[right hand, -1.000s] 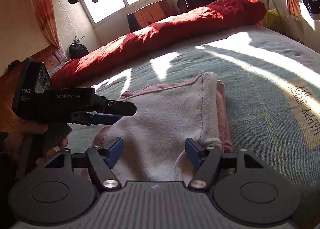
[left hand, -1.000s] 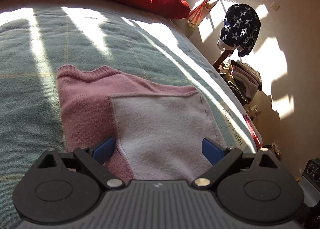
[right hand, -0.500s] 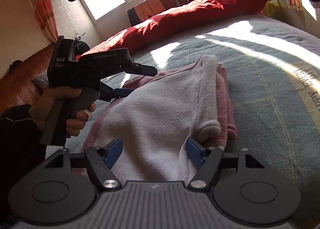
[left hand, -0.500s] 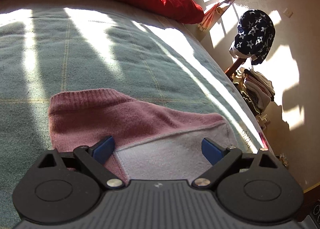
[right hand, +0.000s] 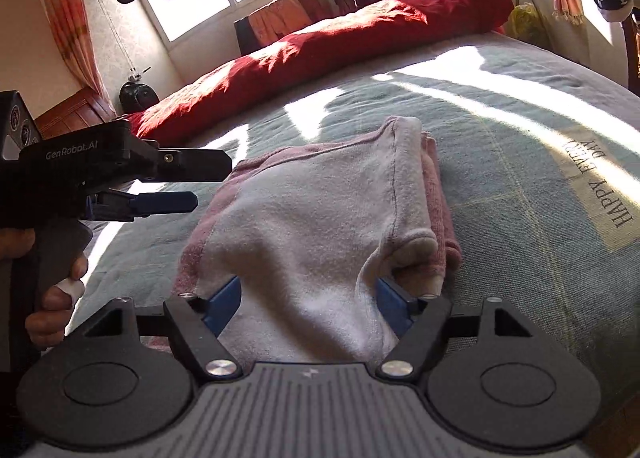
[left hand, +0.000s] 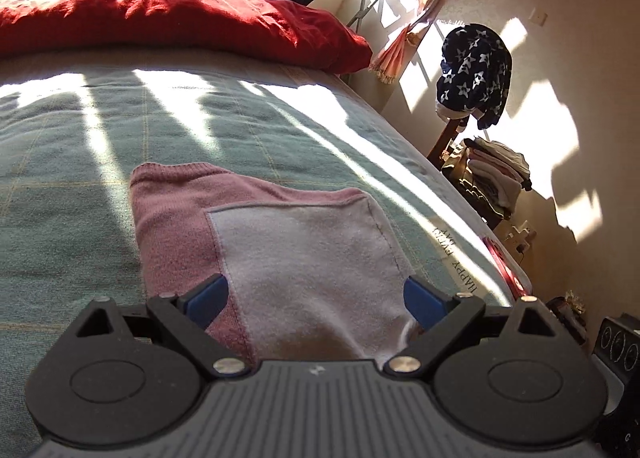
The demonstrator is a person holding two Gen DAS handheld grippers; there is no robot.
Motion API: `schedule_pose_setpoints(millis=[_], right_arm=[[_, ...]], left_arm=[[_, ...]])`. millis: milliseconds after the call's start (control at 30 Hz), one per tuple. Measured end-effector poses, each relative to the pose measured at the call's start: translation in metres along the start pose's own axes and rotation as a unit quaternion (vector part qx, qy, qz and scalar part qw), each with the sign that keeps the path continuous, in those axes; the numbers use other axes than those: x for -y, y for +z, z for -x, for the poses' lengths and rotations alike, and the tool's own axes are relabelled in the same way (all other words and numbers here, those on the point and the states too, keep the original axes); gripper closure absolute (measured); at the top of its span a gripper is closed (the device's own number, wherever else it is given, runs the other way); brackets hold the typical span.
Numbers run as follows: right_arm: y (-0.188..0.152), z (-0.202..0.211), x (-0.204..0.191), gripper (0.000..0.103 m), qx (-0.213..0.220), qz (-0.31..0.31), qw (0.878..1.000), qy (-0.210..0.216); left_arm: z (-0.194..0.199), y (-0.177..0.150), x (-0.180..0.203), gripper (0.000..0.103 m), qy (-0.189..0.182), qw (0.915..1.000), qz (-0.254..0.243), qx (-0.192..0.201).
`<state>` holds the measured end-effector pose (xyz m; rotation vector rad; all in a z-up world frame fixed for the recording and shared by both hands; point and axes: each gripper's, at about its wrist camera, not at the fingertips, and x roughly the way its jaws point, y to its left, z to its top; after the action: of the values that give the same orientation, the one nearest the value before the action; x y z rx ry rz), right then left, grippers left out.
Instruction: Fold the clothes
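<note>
As right hand-held gripper (right hand: 308, 304) opens around pink garment (right hand: 320, 213), left hand-held gripper (right hand: 188, 181), wide, empty, has withdrawn left; fold on bed (right hand: 520, 161) looks finished.

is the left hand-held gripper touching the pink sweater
Apart. The right wrist view shows the left hand-held gripper hanging beside the pink sweater, with green blanket visible between them.

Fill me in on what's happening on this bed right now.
A person is folding a pink sweater on the green blanket with two handheld grippers. It lies folded into a compact stack. The right gripper straddles its near edge, jaws opening. The left gripper hangs open beside the stack, holding nothing.
</note>
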<state>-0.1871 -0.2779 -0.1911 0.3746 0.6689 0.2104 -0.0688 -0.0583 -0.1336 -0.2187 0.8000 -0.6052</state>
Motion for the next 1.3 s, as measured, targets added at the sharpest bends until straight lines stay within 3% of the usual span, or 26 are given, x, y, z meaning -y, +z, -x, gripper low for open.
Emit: schedule_pose_setpoints(millis=[167,400,533,667,867,967,1033,1133,1300], right_arm=[[-0.004,0.012,-0.006,0.021,0.006,0.006,1.000,-0.002],[-0.010,0.018,-0.013,0.018,0.011,0.010,1.000,0.000],[-0.018,0.018,-0.010,0.017,0.002,0.012,1.000,-0.012],[-0.025,0.029,-0.003,0.017,0.005,0.005,1.000,-0.029],[-0.025,0.039,-0.012,0.016,0.031,0.025,0.999,0.020],[-0.029,0.030,-0.013,0.016,0.026,0.030,0.998,0.049],[-0.032,0.022,-0.002,0.016,0.011,0.005,1.000,0.025],[-0.027,0.026,0.001,0.017,0.018,-0.005,0.999,0.027],[-0.012,0.028,-0.003,0.015,0.033,0.006,0.998,0.046]], left_arm=[[0.028,-0.033,0.000,0.009,-0.020,0.9991,0.035,0.011],[0.043,-0.052,-0.003,0.008,-0.047,0.9972,0.057,0.011],[0.030,-0.065,-0.010,0.008,-0.019,0.9958,0.083,-0.034],[0.038,-0.076,-0.015,0.008,-0.017,0.9948,0.096,-0.029],[0.043,-0.067,-0.009,0.008,-0.052,0.9944,0.092,0.002],[0.028,-0.073,-0.016,0.007,-0.042,0.9927,0.111,-0.022],[0.024,-0.079,-0.024,0.008,-0.029,0.9911,0.126,-0.032],[0.031,-0.083,-0.030,0.007,-0.034,0.9896,0.139,-0.020],[0.046,-0.069,-0.022,0.007,0.004,0.9947,0.103,0.004]])
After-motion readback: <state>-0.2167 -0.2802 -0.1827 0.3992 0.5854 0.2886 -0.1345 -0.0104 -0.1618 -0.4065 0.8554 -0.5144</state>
